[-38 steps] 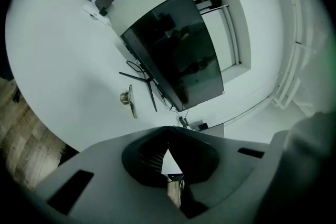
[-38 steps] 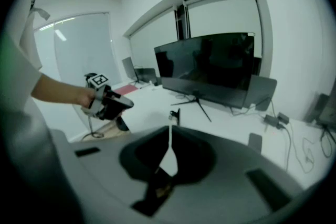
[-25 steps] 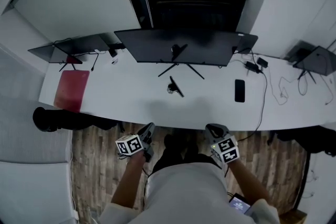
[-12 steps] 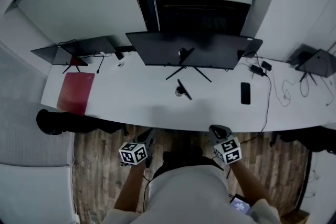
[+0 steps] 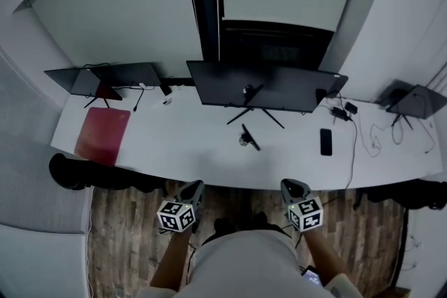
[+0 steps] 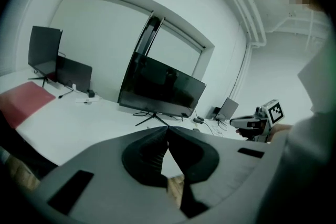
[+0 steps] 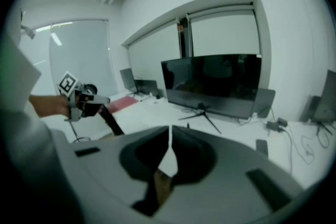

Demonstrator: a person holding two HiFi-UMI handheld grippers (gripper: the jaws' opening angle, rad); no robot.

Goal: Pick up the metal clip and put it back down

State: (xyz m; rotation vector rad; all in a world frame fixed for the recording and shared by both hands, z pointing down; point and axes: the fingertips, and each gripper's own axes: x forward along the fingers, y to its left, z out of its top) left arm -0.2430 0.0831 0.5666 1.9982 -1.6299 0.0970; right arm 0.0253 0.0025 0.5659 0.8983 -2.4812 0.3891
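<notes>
Gripper pair clenched empty: left gripper [image 6: 167,128], right gripper [image 7: 170,128]; metal clip [image 5: 249,138] on table [image 5: 174,144].

Head view looks steeply down on the white tabletop [image 5: 181,143], left gripper [image 5: 194,186] and right gripper [image 5: 290,185] at the bottom; both gripper views look low across it toward the monitor [image 5: 265,87] all three share.

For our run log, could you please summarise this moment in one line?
left gripper: shut, empty | right gripper: shut, empty | metal clip: on table, not held
</notes>
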